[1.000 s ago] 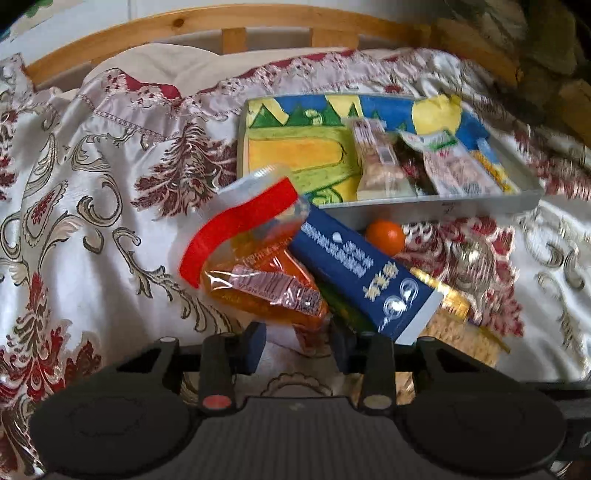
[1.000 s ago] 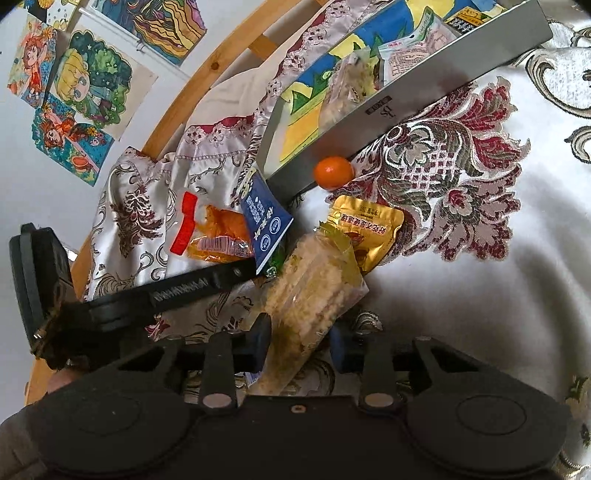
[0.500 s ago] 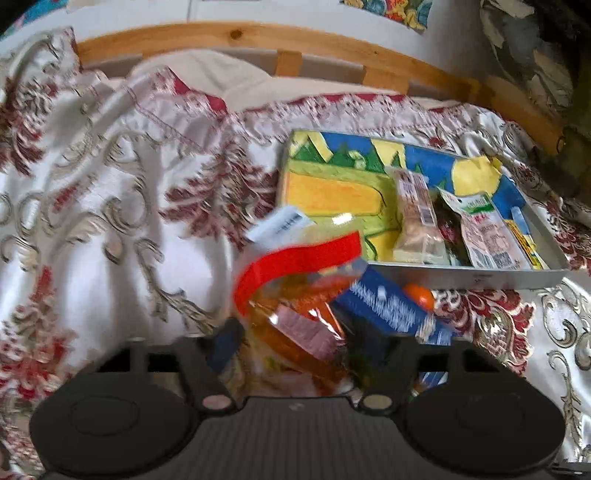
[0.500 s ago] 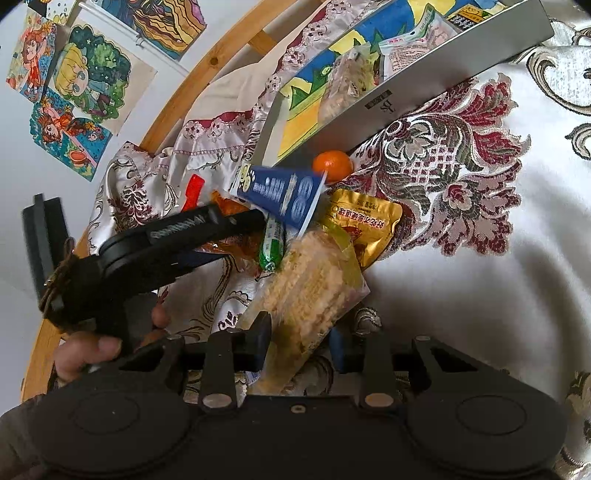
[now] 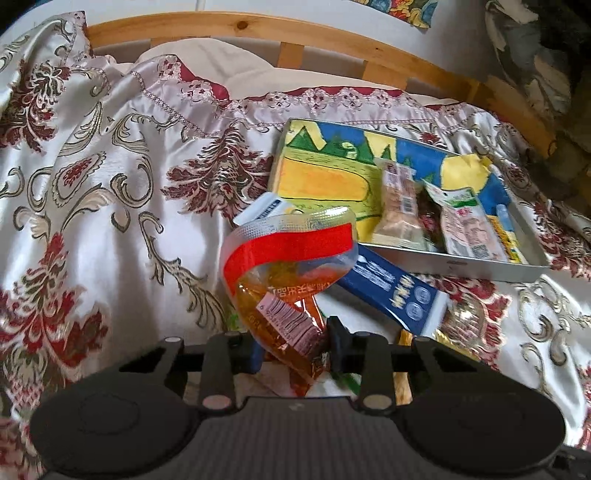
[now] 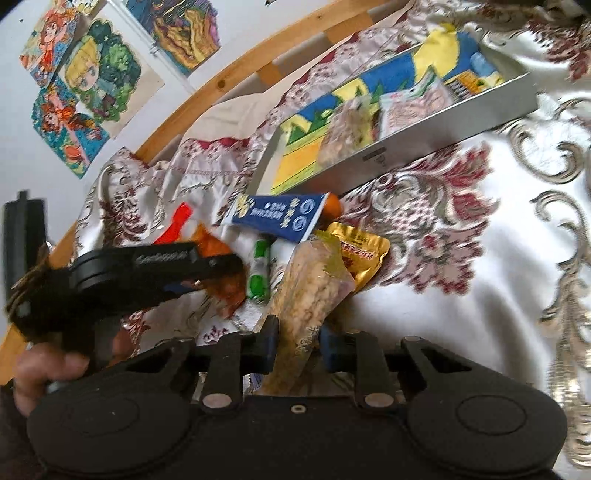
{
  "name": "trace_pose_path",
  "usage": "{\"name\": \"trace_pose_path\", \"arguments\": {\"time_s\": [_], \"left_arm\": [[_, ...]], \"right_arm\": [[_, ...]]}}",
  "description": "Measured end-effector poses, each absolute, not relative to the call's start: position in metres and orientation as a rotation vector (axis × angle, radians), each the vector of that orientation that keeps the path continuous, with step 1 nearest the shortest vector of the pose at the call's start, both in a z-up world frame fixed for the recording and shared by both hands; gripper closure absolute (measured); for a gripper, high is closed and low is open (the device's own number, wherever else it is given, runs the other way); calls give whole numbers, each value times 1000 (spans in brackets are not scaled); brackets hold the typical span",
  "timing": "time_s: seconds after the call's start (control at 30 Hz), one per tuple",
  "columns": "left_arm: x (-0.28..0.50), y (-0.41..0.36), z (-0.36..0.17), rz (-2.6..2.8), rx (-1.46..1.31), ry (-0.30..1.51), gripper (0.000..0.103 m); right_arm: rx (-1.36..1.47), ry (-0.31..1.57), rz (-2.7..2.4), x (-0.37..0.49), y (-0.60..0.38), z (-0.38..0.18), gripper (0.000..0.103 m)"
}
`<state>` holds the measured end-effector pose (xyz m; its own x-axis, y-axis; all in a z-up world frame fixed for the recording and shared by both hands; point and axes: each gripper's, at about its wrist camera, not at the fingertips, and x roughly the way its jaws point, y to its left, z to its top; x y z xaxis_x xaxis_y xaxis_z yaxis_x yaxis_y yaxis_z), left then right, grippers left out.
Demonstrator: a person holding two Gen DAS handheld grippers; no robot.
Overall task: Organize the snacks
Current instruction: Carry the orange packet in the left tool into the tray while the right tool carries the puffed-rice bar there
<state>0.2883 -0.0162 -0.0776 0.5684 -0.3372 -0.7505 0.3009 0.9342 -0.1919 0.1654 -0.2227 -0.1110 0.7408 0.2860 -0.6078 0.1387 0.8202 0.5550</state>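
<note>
My left gripper is shut on an orange snack bag with a red strip and holds it above the bed cover; the gripper also shows in the right wrist view. My right gripper is shut on a long clear pack of pale crackers. A blue box, a gold sachet, a green stick pack and an orange ball lie on the cover. A metal tray with a painted bottom holds several packets.
A wooden bed rail runs behind the patterned satin cover. Drawings hang on the wall at the left of the right wrist view. A pillow lies under the cover's far edge.
My left gripper closed on the orange bag and lifted it toward the tray. The blue box tipped over and now lies flat. My right gripper closed on the cracker pack.
</note>
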Motion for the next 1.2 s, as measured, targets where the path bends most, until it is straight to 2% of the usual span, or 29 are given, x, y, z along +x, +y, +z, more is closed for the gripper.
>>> {"name": "trace_pose_path", "arguments": {"time_s": [0.23,0.73,1.03,1.2], "left_arm": [[254,-16,-49,-409,-55,844,67],[207,-19,2,-412,-111,752,66],[212,-23,26,-376,-188,713,66],[247,-41,29,-384,-175,747,66]], "right_arm": [[678,677,60,142,-246,-96,83],[662,583,-60,79,-279,-43,84],[603,544,-39,95,-295,11,84],[597,503,-16,131,-314,21,84]]}}
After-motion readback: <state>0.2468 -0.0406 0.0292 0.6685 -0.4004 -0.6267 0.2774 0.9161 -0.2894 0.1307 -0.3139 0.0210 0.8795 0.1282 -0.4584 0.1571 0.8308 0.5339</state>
